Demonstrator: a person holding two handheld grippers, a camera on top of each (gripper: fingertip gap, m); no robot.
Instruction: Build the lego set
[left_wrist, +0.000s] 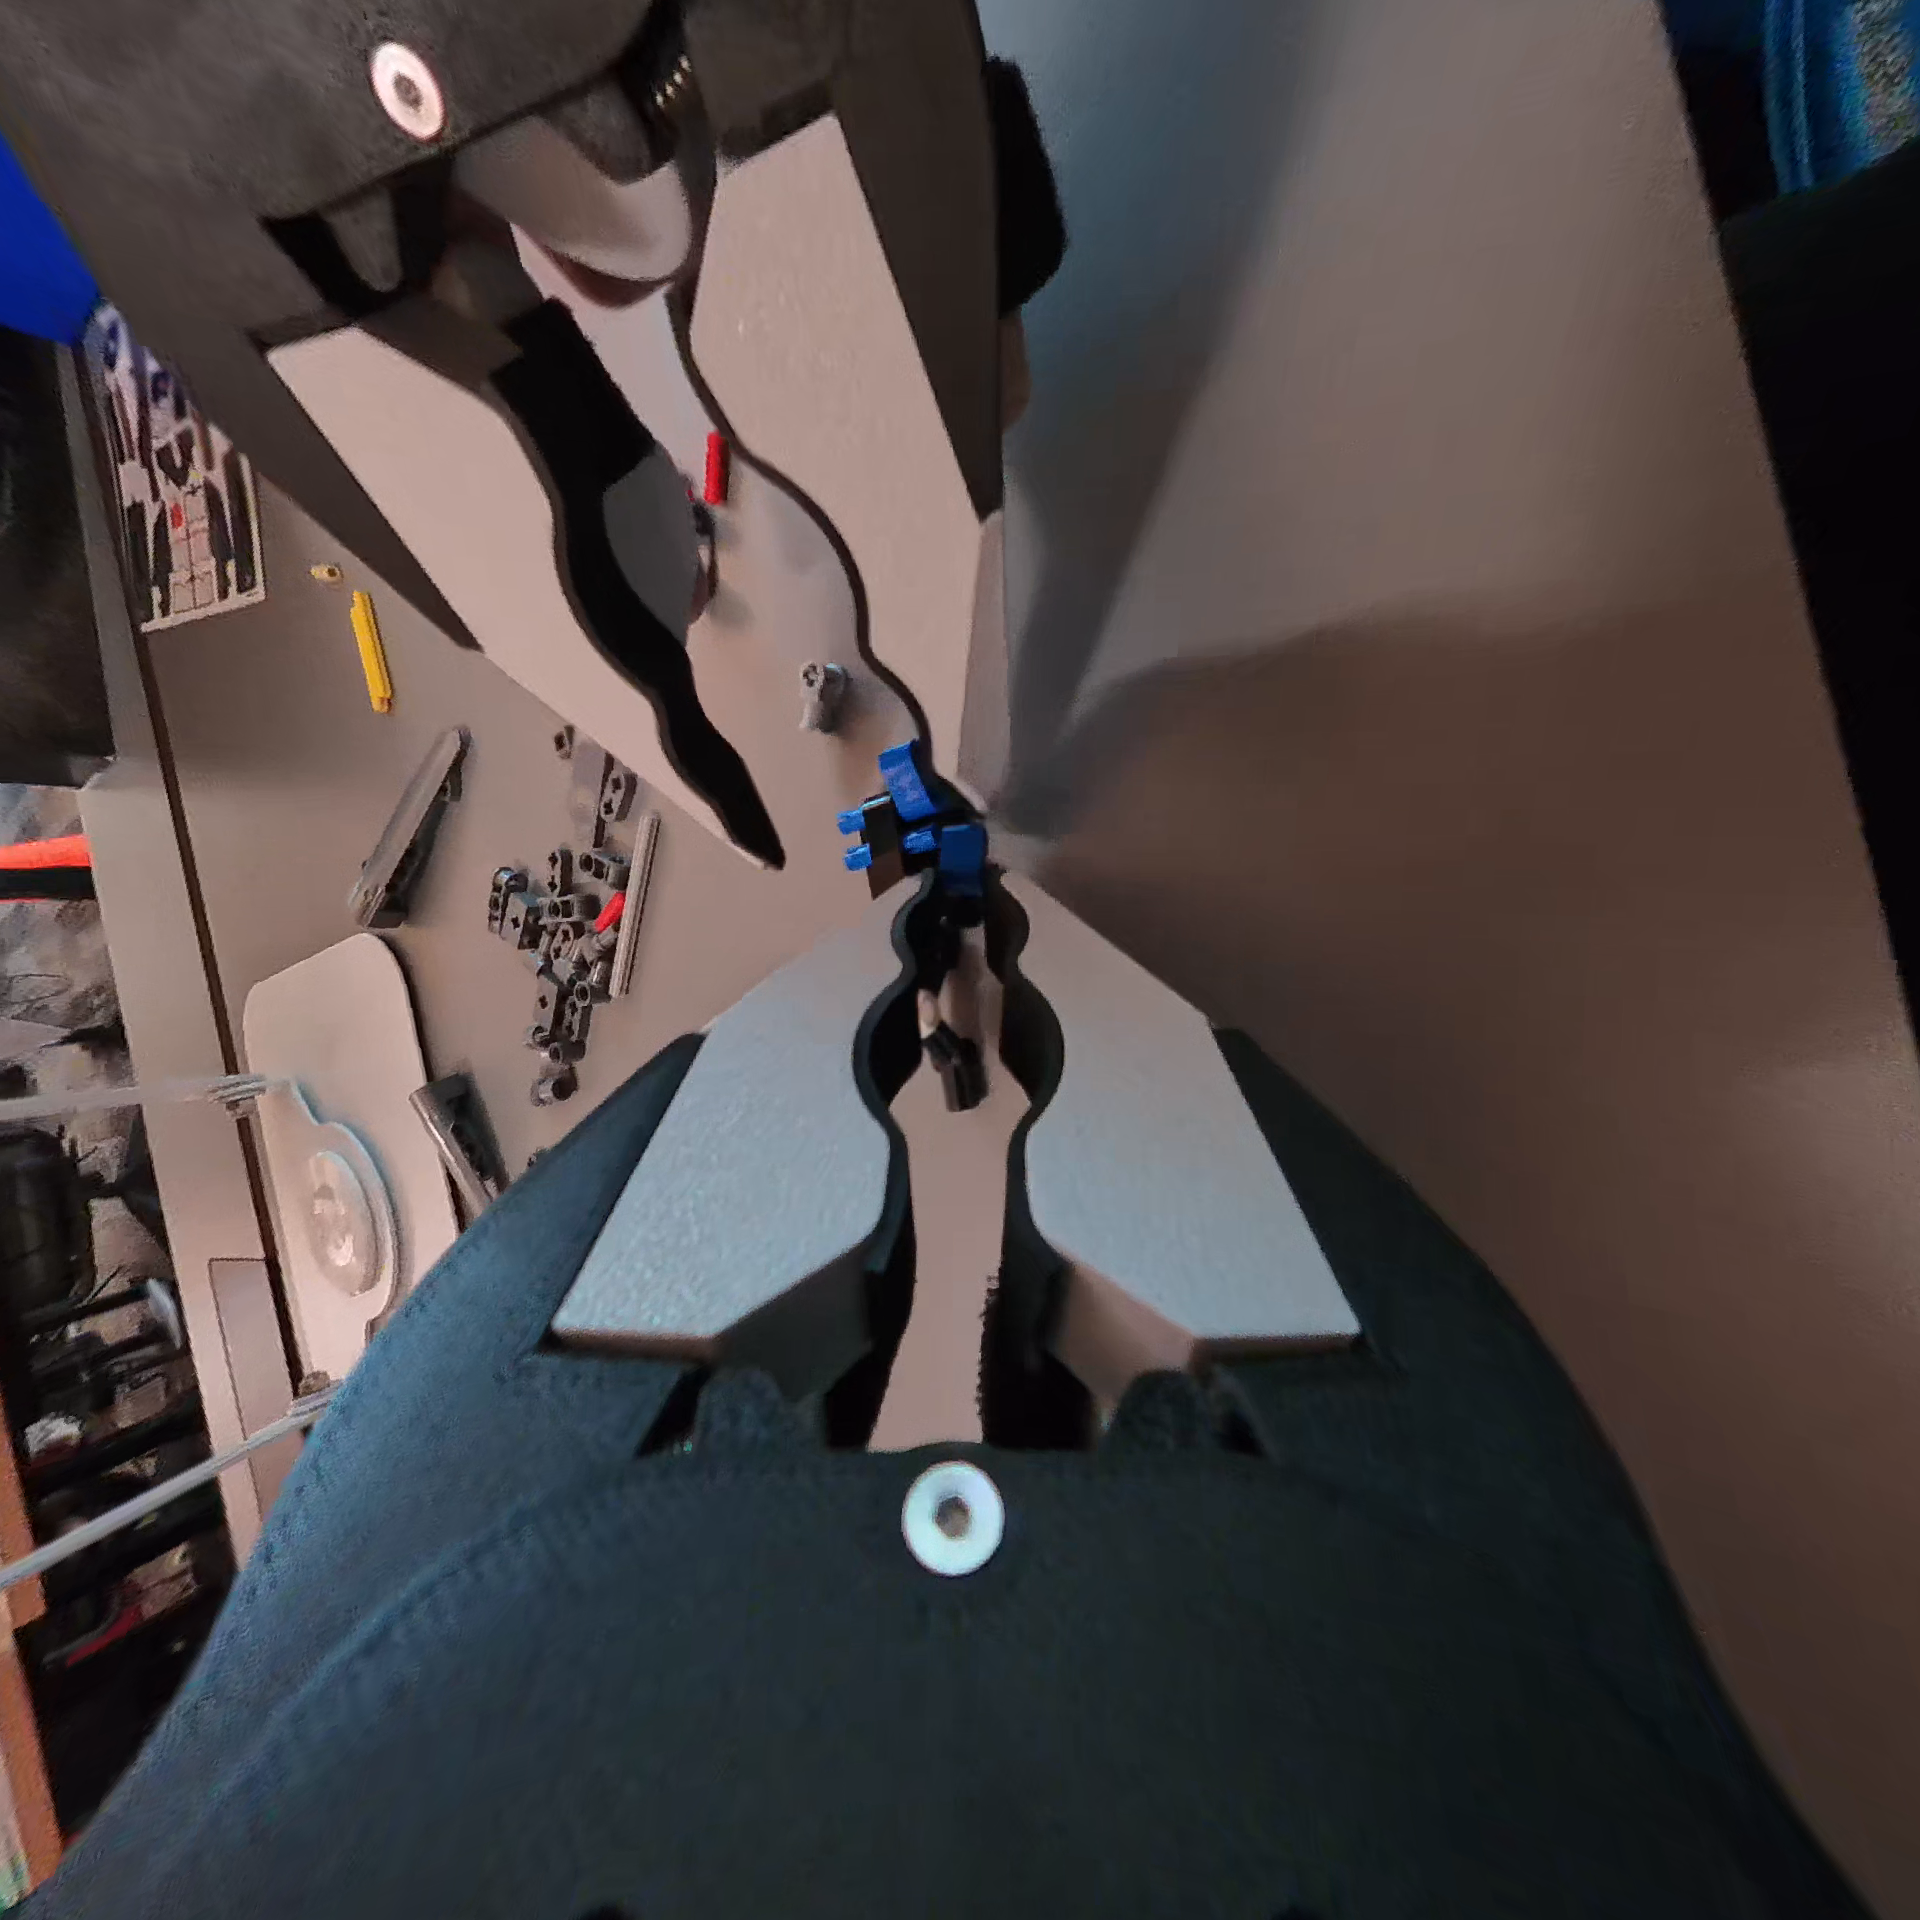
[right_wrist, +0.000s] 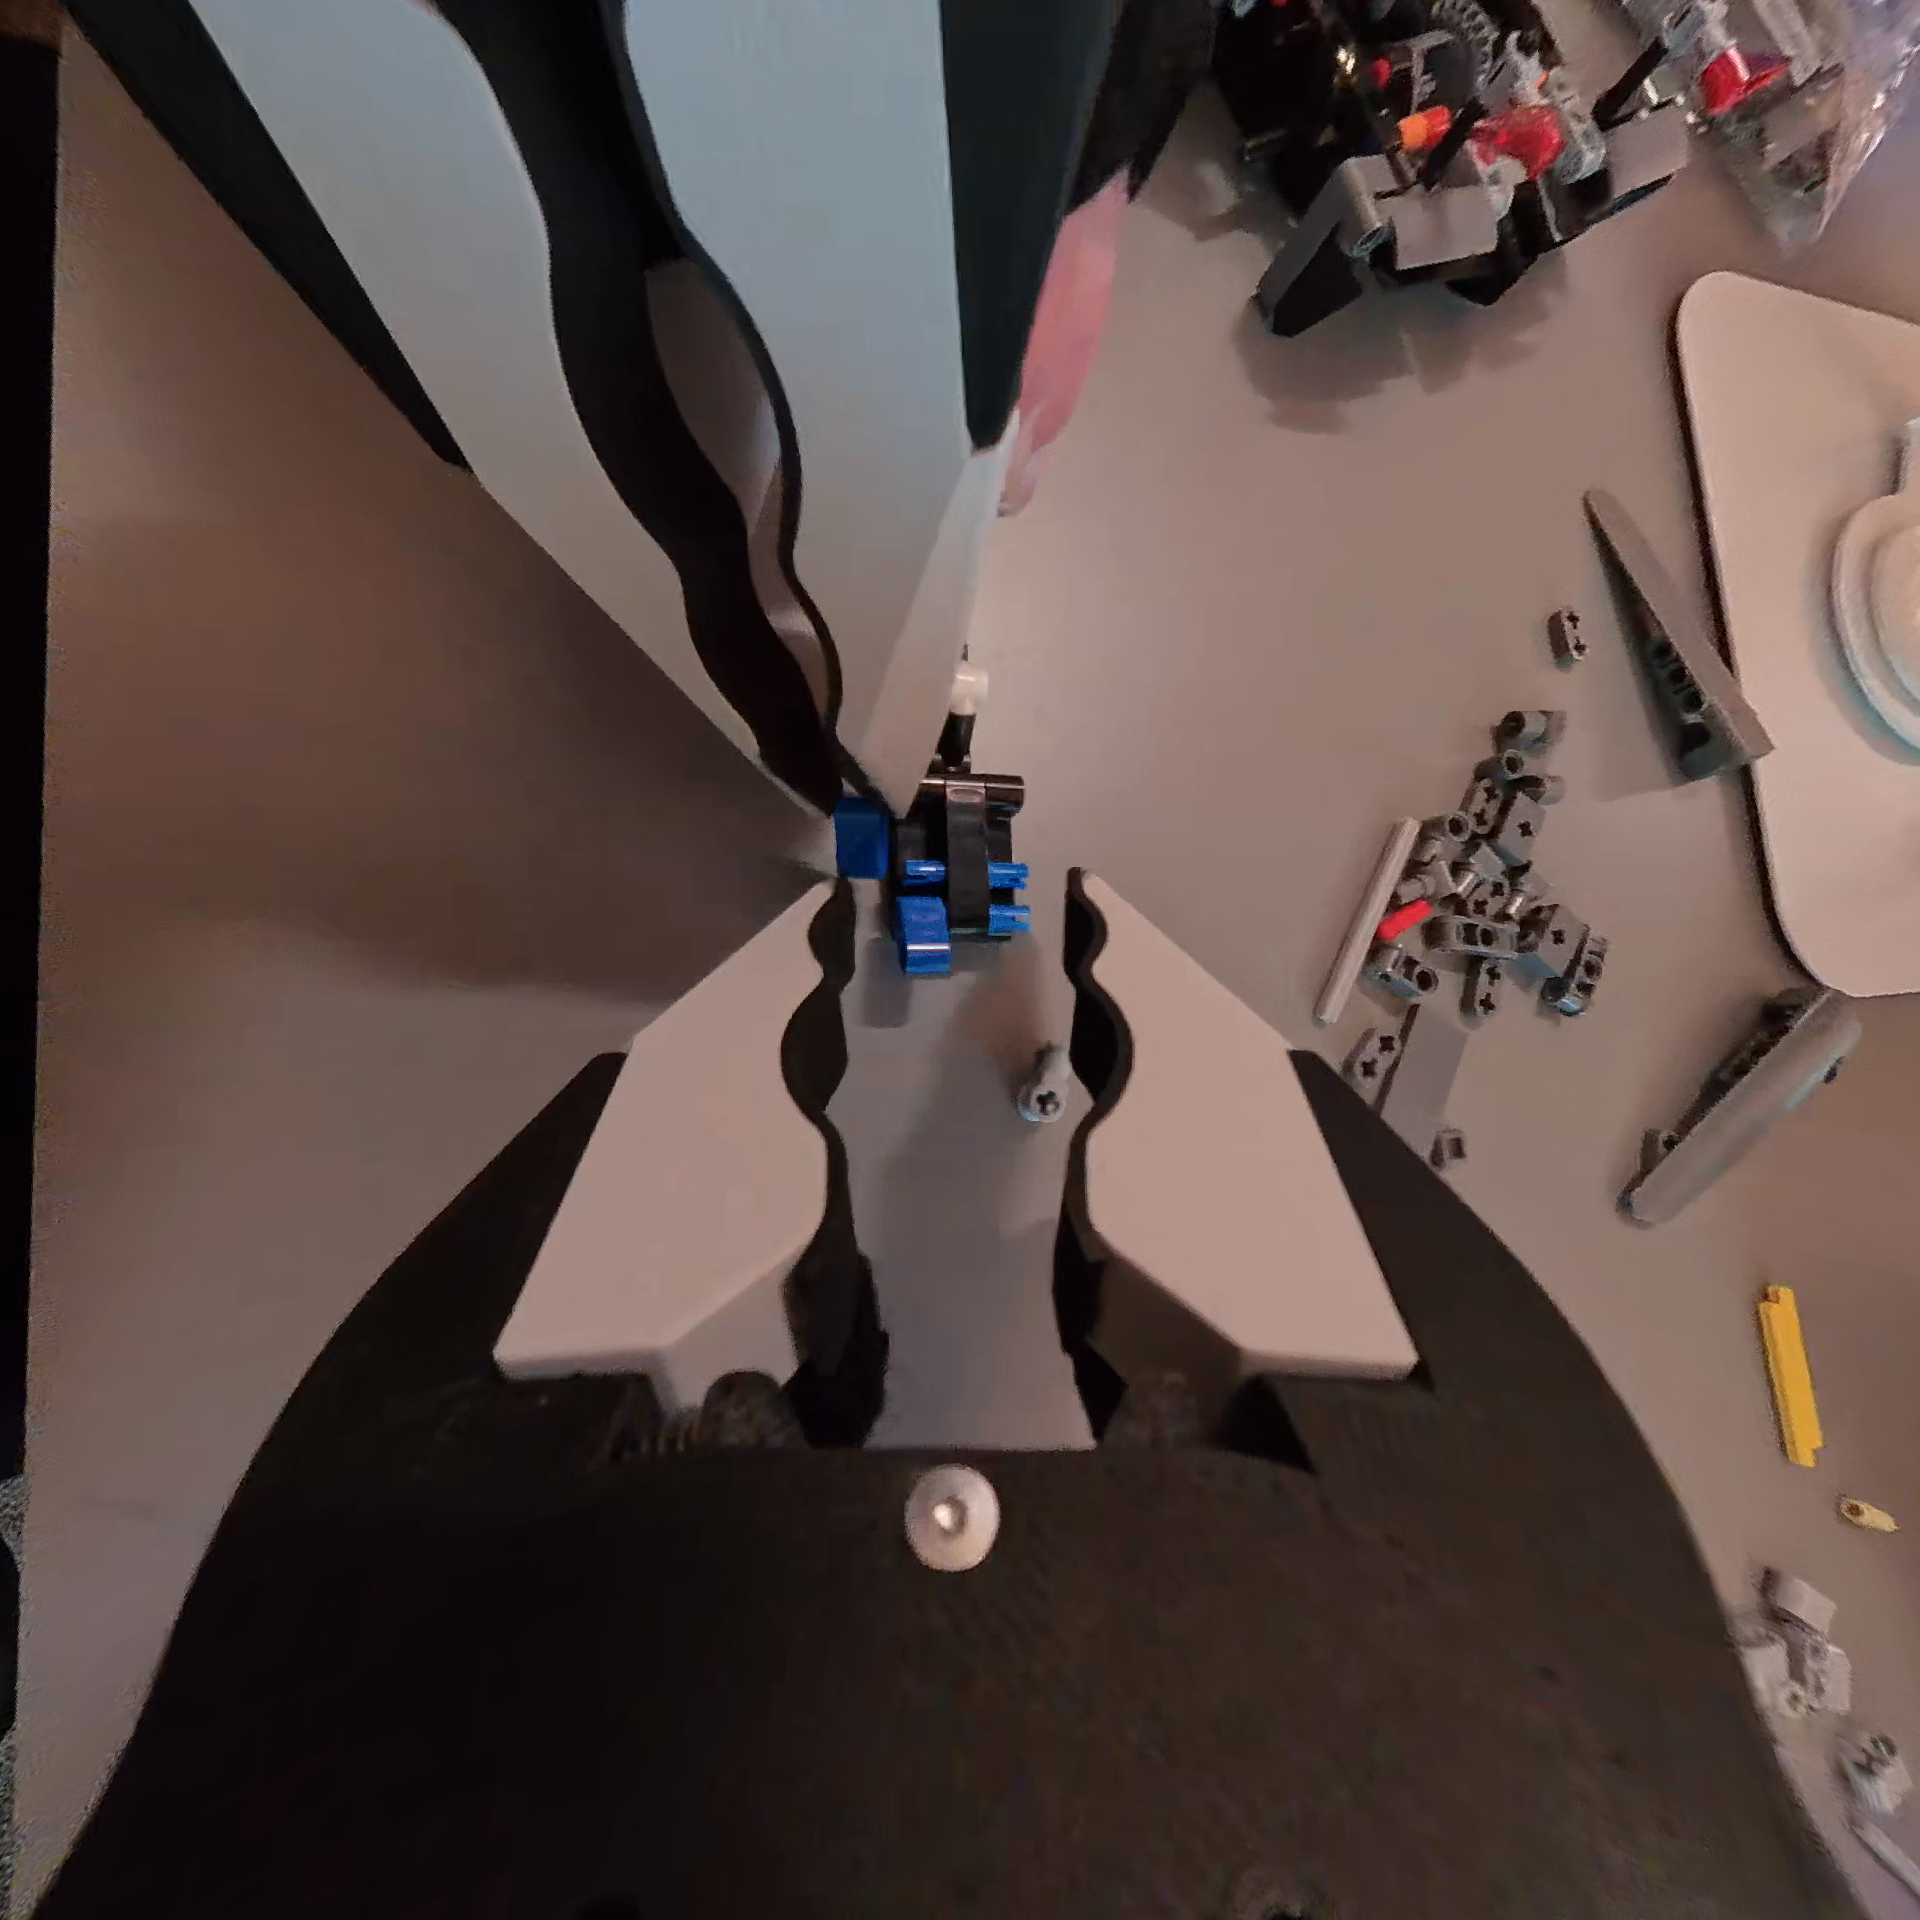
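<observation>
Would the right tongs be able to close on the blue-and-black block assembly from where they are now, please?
Probably yes. The right tongs stand open with the blue-and-black block assembly just ahead of their tips, nothing between. The left tongs already clamp its far end, which limits room there.

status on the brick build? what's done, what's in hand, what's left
Done: a partly built model stands at the table's far side. In hand: left hand-held gripper clamps a small blue-and-black assembly; right hand-held gripper open beside it. Left: loose grey parts, yellow beam.
</observation>
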